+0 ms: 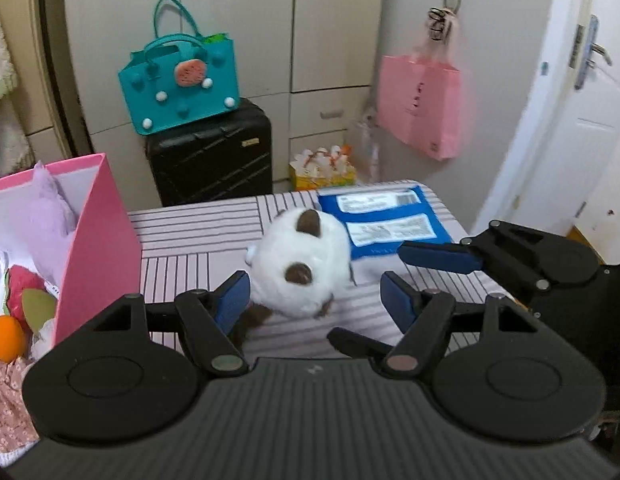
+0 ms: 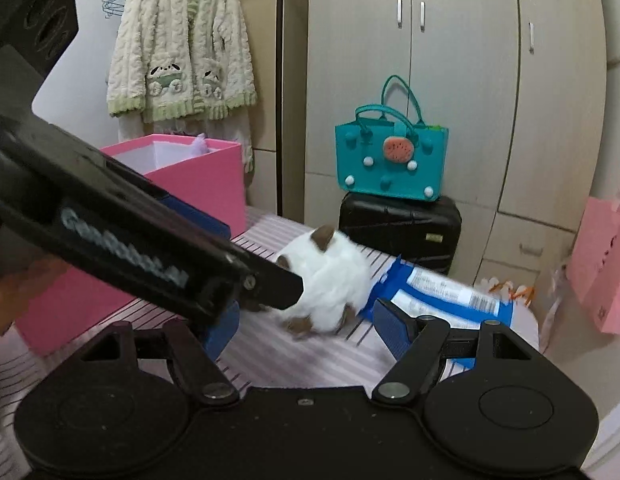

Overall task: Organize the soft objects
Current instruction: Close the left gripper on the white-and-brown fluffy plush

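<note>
Toys already sit in the pink box [image 1: 98, 240] on the left, so I think that is where soft things go. Next to it, on the striped table [image 1: 182, 248], lies the white plush toy [image 1: 302, 264] with brown patches, fluffy and easy to squash. My left gripper [image 1: 314, 300] tilts down at it, released, with one blue pad beside its edge. Past the toy lies a blue packet [image 1: 386, 216]. My right gripper [image 2: 306, 328] comes in from the right, released too, holding nothing.
</note>
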The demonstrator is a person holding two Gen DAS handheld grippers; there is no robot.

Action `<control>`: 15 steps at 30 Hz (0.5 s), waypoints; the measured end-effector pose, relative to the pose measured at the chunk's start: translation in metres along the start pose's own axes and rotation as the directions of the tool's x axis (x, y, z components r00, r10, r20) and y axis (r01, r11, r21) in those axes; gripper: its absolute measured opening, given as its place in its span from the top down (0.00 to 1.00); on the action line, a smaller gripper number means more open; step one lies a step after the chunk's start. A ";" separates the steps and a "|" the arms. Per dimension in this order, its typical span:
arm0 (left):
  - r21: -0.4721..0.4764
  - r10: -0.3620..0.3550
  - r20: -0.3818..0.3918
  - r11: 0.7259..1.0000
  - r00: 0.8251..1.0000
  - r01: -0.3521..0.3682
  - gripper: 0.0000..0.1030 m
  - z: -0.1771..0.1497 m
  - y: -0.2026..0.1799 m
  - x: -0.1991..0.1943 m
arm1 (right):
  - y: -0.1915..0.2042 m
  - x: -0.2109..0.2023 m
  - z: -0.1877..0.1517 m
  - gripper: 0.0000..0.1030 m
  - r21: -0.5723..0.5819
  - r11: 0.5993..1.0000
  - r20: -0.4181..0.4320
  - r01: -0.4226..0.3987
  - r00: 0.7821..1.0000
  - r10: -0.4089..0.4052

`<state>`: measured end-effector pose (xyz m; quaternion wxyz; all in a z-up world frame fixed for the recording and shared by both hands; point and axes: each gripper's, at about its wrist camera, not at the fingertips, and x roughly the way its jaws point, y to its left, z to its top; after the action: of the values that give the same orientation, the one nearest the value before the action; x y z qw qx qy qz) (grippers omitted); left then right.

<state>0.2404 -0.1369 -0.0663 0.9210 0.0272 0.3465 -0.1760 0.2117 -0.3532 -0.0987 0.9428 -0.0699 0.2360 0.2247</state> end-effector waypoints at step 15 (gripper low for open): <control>-0.141 0.052 -0.010 0.989 0.999 -0.053 0.35 0.015 0.017 0.040 | -0.015 0.051 0.008 0.19 -0.026 0.998 -0.037 -0.050 0.998 0.049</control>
<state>0.2836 -0.1357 -0.0820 0.9238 -0.0284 0.3603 -0.1266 0.2621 -0.3447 -0.1151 0.9316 -0.0810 0.2515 0.2497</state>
